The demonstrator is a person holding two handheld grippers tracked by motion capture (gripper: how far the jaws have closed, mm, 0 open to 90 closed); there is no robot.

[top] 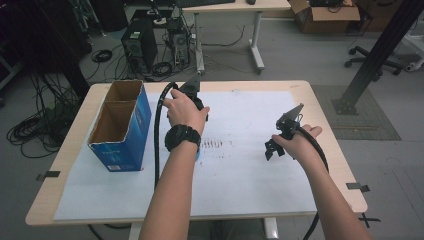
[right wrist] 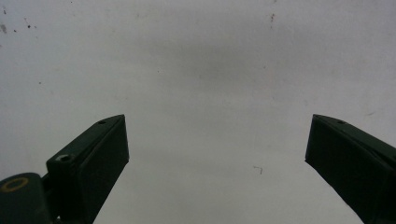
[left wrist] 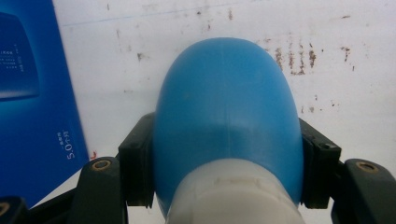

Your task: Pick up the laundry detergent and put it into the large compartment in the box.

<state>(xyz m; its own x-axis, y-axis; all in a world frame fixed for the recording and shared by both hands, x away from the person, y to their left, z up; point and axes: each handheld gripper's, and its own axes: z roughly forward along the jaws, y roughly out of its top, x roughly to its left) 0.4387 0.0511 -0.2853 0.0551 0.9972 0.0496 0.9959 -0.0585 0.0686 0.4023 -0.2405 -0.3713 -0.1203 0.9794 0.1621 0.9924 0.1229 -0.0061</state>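
Observation:
A smooth, rounded blue object with a white end [left wrist: 226,107] lies over the white paper. My left gripper [left wrist: 227,156] is shut on it, with a black pad pressed against each side. In the high view a hand [top: 185,110] covers that gripper, and a sliver of the blue object [top: 198,155] shows under the wrist. My right gripper [top: 271,147] hovers over the right half of the sheet. In the right gripper view it [right wrist: 217,154] stands open with only bare paper between its fingers.
An open-topped blue cardboard box [top: 122,125] with two compartments stands at the left of the table, close beside the held object [left wrist: 32,93]. White paper [top: 240,170], with dark smudges near the middle, covers most of the wooden table [top: 330,125].

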